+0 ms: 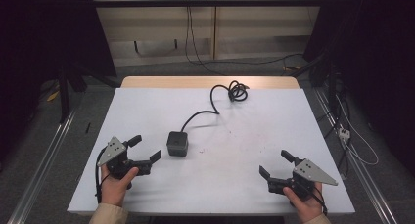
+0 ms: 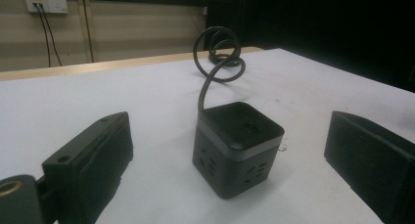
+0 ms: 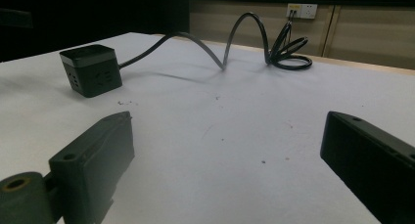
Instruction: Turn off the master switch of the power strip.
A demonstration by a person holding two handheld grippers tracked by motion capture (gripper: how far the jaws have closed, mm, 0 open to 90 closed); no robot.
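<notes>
Sitting a little toward nine o'clock of the tabletop's (image 1: 147, 106) middle, the black cube power strip (image 1: 177, 143) rests flat on its base, with its cord (image 1: 200, 114) running off toward twelve o'clock and ending in a loose coil (image 1: 237, 91) near the far edge. The left claw (image 1: 146, 152) stands with its jaws wide, just beside the cube at its nine o'clock and not touching it; in the left gripper view the cube (image 2: 238, 145) sits between the jaws. The right claw (image 1: 276, 166), likewise spread wide and holding nothing, waits well apart toward four o'clock. The cube looks rigid, smooth-sided and fairly dense, so I judge a squeeze across two opposite flat faces is safest, low down. Its stiff cord will probably tug back and twist it when lifted.
</notes>
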